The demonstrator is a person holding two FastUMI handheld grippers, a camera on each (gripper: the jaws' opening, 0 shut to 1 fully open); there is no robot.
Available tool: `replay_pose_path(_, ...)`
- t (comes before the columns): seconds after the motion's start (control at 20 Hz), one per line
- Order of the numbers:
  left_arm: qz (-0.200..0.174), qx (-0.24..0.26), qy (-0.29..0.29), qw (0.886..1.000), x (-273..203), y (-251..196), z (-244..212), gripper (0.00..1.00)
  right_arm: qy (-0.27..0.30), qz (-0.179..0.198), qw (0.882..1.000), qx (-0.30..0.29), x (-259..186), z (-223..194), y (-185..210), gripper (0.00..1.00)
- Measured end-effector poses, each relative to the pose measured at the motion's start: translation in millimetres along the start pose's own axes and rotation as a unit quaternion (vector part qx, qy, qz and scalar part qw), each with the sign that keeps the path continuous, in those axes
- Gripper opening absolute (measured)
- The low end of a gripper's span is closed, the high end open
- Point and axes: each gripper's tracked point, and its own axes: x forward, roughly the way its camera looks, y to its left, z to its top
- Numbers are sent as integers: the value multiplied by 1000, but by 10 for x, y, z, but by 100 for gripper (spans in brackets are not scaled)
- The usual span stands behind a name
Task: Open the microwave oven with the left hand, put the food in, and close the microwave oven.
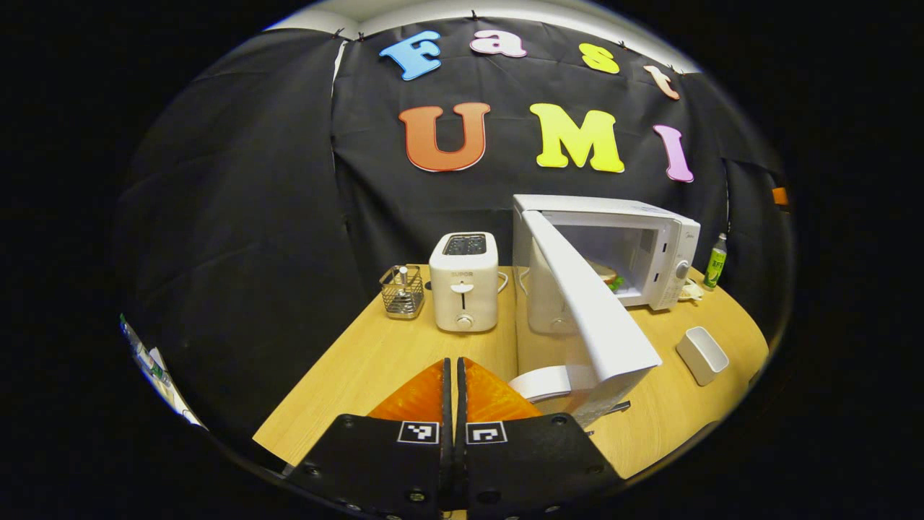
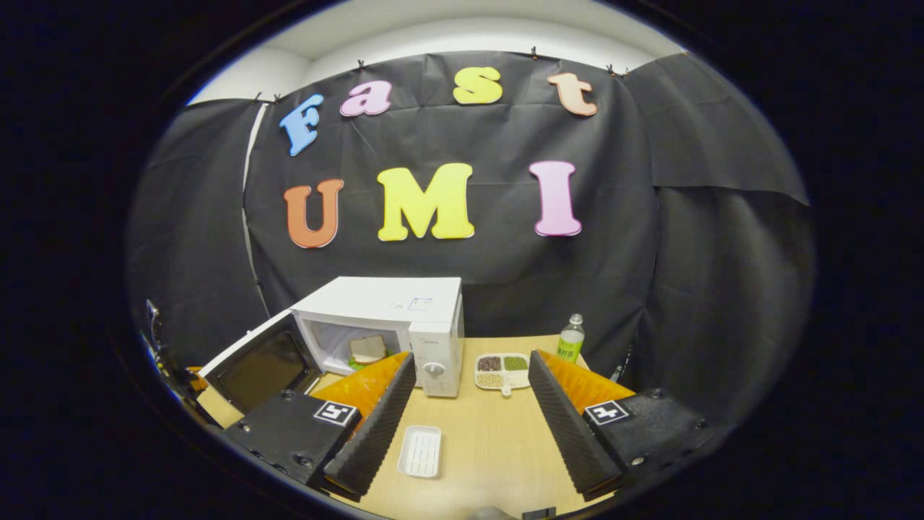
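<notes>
On the wooden bench (image 2: 498, 440) sits the white microwave oven (image 2: 404, 318), its door (image 1: 592, 310) swung wide open, and the food (image 2: 367, 349), a sandwich, is lying inside the cavity. Left tongs (image 1: 455, 379) are pressed together with nothing between them, hanging just short of the door's outer edge. Right tongs (image 2: 465, 404) are spread wide and empty above the bench, an empty white tray (image 2: 421, 451) lying between their fingers. Beside the oven's control side lies a divided dish of beans (image 2: 502, 370), with a green bottle (image 2: 571, 339) behind it. Over on the door side stand a white toaster (image 1: 463, 282) and a wire caddy (image 1: 402, 291) (both well clear).
</notes>
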Motion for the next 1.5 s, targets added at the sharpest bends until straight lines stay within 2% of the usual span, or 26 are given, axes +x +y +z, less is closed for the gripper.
replay_pose_path(0.25, -25, -2, -6, 1000, -22, -208, 34, 0, 4, 4, 1000, -1, 6, -35, 47, 100)
replay_pose_path(0.3, -30, -2, -5, 1000, -26, -268, 32, 0, 5, 5, 1000, -1, -3, -45, 53, 92)
replay_pose_path(0.35, -35, 0, -6, 999, -5, -326, 32, 0, 8, 7, 1000, 1, -3, -71, 73, 100)
replay_pose_path(1.1, -134, 15, -12, 991, 42, -1568, 96, 0, 25, 0, 1000, 7, -65, -220, -120, 100)
replay_pose_path(1.15, -142, 14, -11, 990, 46, -1666, 101, 0, 24, 0, 1000, 7, -64, -208, -139, 92)
replay_pose_path(1.5, -178, 31, -15, 983, 148, -2243, 198, 0, 32, 11, 999, 6, -54, -224, -173, 92)
